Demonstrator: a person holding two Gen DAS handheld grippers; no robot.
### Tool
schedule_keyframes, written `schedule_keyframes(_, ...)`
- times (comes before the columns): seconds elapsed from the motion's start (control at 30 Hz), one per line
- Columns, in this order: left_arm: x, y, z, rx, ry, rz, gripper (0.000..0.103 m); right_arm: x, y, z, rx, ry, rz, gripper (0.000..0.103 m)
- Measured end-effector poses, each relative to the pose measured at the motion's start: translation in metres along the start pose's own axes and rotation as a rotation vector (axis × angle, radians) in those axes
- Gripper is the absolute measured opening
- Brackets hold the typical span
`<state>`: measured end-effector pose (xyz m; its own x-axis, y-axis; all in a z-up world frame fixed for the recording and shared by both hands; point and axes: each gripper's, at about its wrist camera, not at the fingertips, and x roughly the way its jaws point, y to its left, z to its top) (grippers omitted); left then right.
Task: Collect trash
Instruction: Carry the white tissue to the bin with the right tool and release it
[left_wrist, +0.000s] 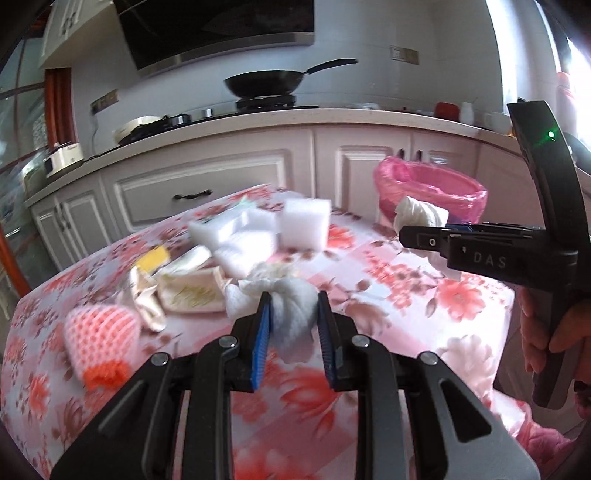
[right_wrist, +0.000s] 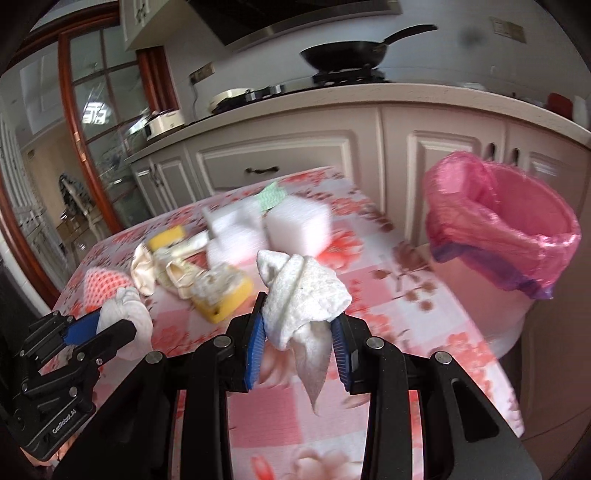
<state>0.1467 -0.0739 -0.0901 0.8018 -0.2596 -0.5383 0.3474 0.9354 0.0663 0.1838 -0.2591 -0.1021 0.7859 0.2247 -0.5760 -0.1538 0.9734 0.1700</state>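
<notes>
Both grippers are loaded: left gripper (left_wrist: 293, 306) pinches a crumpled tissue (left_wrist: 291, 314), right gripper (right_wrist: 301, 325) clamps a wadded paper towel (right_wrist: 303, 295), both over the floral tablecloth (left_wrist: 424, 295), pink-lined trash bin (right_wrist: 517, 229) just beside the table.

Legible markings, two items. Item one: raised letters "DAS" on the black side plate of the right gripper (left_wrist: 436, 236), read in the left wrist view; any further characters are cut off. Item two: white lettering "GenRobot.AI" along the black lower body of the left gripper (right_wrist: 98, 328), read in the right wrist view. Packaging on the counter carries print too blurred to read.
</notes>
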Motion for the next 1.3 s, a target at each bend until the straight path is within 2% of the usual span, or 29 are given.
schedule_keyframes(0.37, 0.049, -0.051, 0.059, 0.035, -0.037, -0.139, 0.024, -0.012, -0.080, 0.032, 0.092, -0.071, -0.151, 0.033)
schedule_keyframes(0.63, 0.084, -0.078, 0.102, 0.015, -0.061, -0.213, 0.024, -0.005, -0.128, 0.057, 0.090, -0.084, -0.249, 0.033)
schedule_keyframes(0.97, 0.129, -0.127, 0.163, 0.052, -0.099, -0.285, 0.024, 0.007, -0.185, 0.089, 0.094, -0.088, -0.318, 0.033)
schedule_keyframes(1.3, 0.199, -0.161, 0.203, 0.038, -0.043, -0.314, 0.024, 0.023, -0.227, 0.102, 0.102, -0.054, -0.338, 0.033)
